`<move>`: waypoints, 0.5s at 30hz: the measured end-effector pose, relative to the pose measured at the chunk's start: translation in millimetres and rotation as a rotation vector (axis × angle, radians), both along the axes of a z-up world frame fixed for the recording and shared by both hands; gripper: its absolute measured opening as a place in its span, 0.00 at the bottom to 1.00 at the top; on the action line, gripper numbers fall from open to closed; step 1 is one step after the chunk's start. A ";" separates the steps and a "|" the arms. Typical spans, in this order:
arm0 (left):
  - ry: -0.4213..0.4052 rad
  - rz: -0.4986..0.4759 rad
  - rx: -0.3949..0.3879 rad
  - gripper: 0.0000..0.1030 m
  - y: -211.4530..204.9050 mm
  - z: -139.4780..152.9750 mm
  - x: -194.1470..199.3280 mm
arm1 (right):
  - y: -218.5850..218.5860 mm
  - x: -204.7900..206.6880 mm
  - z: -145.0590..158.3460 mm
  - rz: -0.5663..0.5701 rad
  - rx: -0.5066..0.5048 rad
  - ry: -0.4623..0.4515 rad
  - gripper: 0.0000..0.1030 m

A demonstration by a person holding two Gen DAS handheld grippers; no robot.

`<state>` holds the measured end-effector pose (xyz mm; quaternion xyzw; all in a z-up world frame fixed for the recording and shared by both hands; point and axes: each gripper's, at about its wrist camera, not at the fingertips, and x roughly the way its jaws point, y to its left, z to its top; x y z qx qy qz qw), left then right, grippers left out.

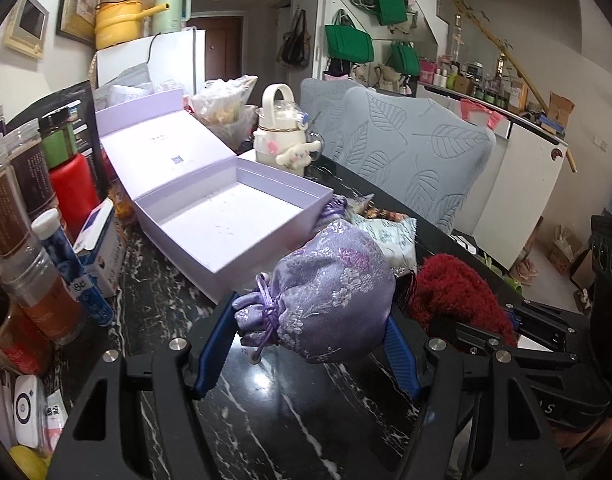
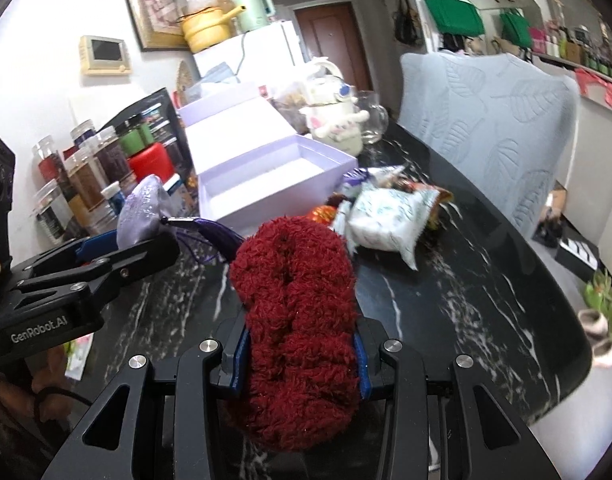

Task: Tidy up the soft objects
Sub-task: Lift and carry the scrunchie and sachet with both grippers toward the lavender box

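Box (image 1: 234, 216) sitting empty, nothing packed. Left gripper (image 1: 310, 320) clamping purple pouch (image 1: 330, 300); right gripper (image 2: 302, 344) clamping red fluff (image 2: 294, 300). Pale pouches (image 2: 386, 216), perhaps three, waiting on table (image 2: 466, 280).

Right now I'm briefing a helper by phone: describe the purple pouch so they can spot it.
Find the open lilac box on the black marble table. Just in front of it, the left gripper holds the pouch: purple floral brocade with a knotted drawstring, unlike the fuzzy red bundle beside it.

Lavender brocade pouch (image 1: 330, 296) and fuzzy red bundle (image 2: 298, 312), seemingly lifted, near open box (image 1: 226, 220).
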<state>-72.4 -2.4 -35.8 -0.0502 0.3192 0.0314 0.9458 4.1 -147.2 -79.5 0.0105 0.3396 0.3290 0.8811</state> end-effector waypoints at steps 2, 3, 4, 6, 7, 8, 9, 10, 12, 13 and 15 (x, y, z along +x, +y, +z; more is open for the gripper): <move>-0.003 0.014 0.004 0.66 4.4 1.3 2.7 | 6.4 4.3 3.0 0.026 0.000 -0.011 0.38; -0.003 0.021 0.005 0.66 5.9 1.5 4.0 | 9.3 6.3 4.2 0.035 0.000 -0.014 0.38; -0.002 0.030 0.003 0.66 8.9 1.7 6.2 | 12.3 8.5 5.4 0.046 0.000 -0.018 0.38; -0.006 0.042 0.001 0.66 13.2 3.4 8.7 | 19.6 15.1 7.8 0.070 0.001 -0.019 0.38; -0.011 0.051 0.001 0.66 16.3 4.8 10.0 | 23.2 18.2 8.7 0.079 0.000 -0.019 0.38; -0.015 0.058 0.001 0.66 19.1 6.0 11.2 | 27.9 22.8 10.6 0.090 -0.003 -0.021 0.38; -0.019 0.066 -0.001 0.66 22.3 7.4 12.3 | 30.6 25.1 12.0 0.095 -0.005 -0.024 0.38; -0.026 0.073 -0.003 0.66 26.3 9.4 14.0 | 34.8 28.5 14.1 0.102 -0.008 -0.032 0.38; -0.032 0.084 0.000 0.66 32.3 12.5 17.5 | 41.7 33.8 18.5 0.111 -0.013 -0.044 0.38; -0.035 0.090 -0.001 0.66 36.2 14.7 20.6 | 44.8 36.4 20.8 0.117 -0.013 -0.050 0.38; -0.043 0.098 -0.003 0.66 43.8 18.9 26.2 | 52.3 42.3 26.6 0.128 -0.012 -0.061 0.38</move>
